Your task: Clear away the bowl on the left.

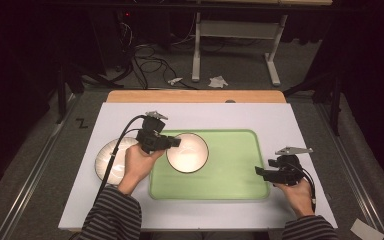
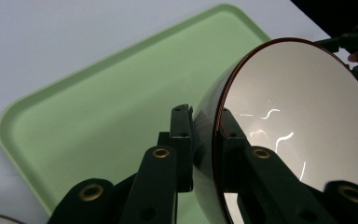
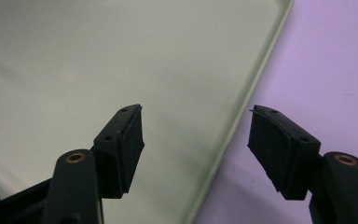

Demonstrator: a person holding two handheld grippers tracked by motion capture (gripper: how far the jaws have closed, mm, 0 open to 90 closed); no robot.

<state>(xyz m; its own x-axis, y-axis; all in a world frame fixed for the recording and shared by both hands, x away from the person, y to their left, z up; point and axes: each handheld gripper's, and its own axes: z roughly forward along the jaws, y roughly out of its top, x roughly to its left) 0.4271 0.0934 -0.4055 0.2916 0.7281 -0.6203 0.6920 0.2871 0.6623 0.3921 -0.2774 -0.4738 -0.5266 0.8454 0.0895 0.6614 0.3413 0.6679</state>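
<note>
Left tongs (image 2: 206, 140) pinch a glossy round bowl's (image 2: 303, 107) thin rim.

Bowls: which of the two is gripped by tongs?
The bowl over the green tray, its rim pinched by the left tongs; the other dish sits on the table.

Pale green tray (image 1: 230, 165), white bowl (image 1: 187, 152), striped sleeves (image 1: 112, 217)

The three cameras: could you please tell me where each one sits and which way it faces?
High view: above the person's side, looking forward and down; forearms, left gripper, right gripper.
Left gripper view: rides that gripper, along jaws clamping the bowl rim.
Right gripper view: along open jaws, tray edge below.
All share the green tray.
</note>
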